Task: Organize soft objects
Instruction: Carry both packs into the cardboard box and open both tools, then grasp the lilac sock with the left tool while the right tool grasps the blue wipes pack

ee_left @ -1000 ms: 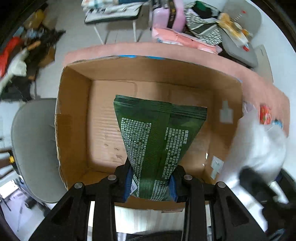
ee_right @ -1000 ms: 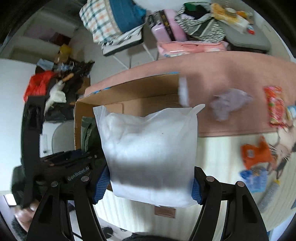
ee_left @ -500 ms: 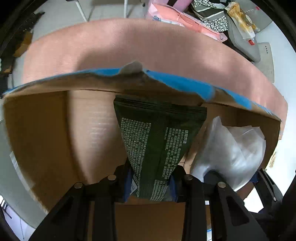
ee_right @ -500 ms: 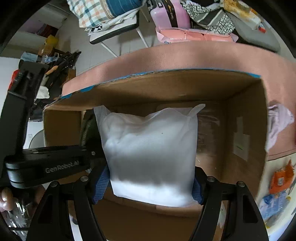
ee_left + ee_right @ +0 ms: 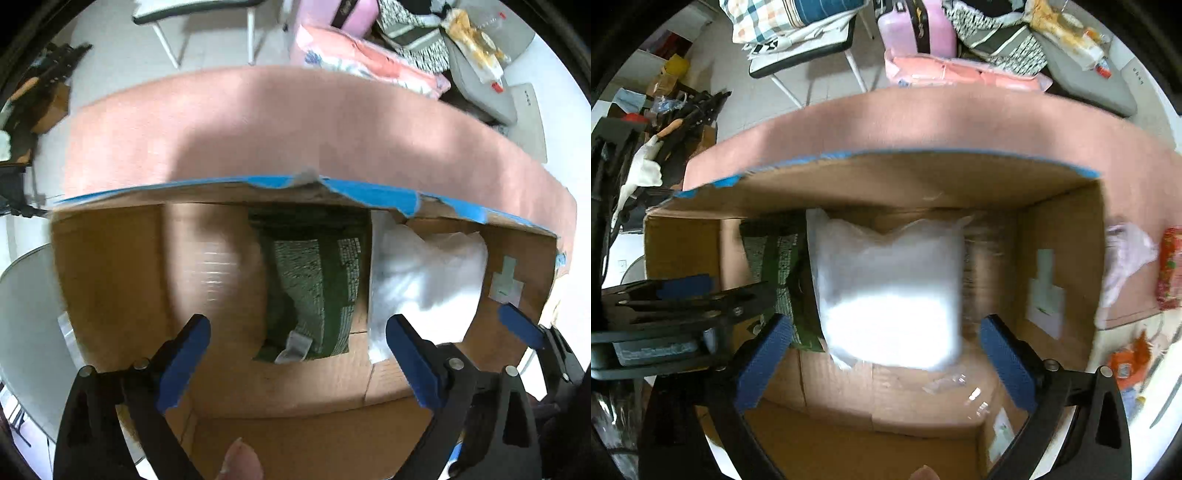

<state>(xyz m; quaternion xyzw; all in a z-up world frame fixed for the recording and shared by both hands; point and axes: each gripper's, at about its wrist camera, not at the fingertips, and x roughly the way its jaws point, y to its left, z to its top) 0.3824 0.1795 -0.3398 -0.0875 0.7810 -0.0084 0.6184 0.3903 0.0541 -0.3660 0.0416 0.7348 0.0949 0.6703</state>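
Both grippers, clamped on their packs half a second ago, now stand with jaws spread wide and empty above the cardboard box [image 5: 1060, 236]. Left gripper [image 5: 297, 354]: apart, holding nothing; the green printed pouch [image 5: 314, 291] lies released inside the box, its top end toward the far wall. Right gripper [image 5: 886, 354]: likewise apart; the white soft pack [image 5: 890, 291] sits inside the box just beside the green pouch, the two touching or nearly so. Assessment: the deposit step for this pair is complete and the release is in hand. Remaining soft items lie on the counter [image 5: 923, 122] to the right of the box, among them a pale plastic bag [image 5: 1126, 254] and a red snack packet [image 5: 1171, 266]. Next move, in my judgement, calls for lifting both grippers clear of the box walls without snagging the packs, then reaching right for the next item.
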